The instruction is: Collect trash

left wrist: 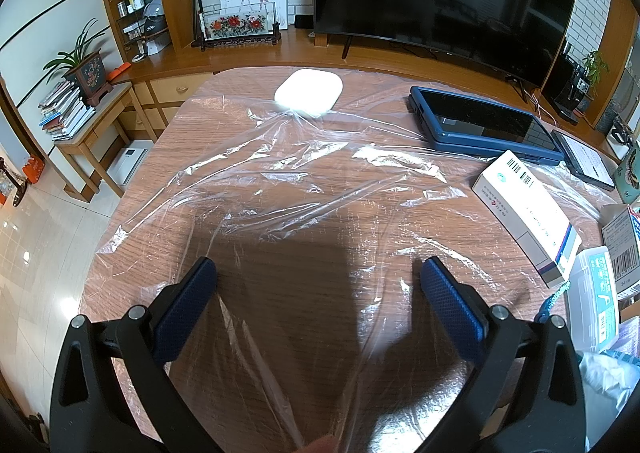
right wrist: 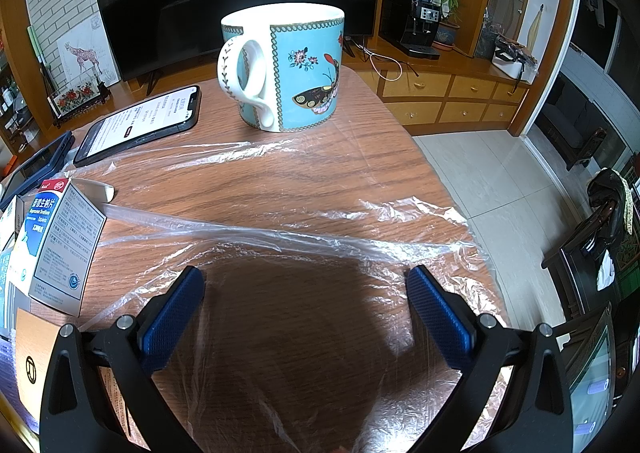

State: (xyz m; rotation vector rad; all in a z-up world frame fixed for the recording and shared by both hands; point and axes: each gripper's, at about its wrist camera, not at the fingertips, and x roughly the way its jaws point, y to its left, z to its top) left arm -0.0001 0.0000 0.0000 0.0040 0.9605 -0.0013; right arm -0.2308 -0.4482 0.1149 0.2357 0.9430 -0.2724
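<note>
Left wrist view: the left gripper (left wrist: 318,273) stands wide open at lower centre, holding nothing. A clear plastic sheet (left wrist: 280,181) lies spread and crumpled over the wooden table (left wrist: 180,253), uncollected. A white medicine box (left wrist: 528,213) sits closed at right; a clear plastic case (left wrist: 594,297) at the right edge has unreadable contents.

Right wrist view: the right gripper (right wrist: 306,285) is likewise spread wide and empty at lower centre, above the same sheet. The mug (right wrist: 288,69), upper centre, hides its interior. A blue-and-white carton (right wrist: 56,241) stands at left with its top flap open. Collection appears not yet begun; no bin is visible.
</note>
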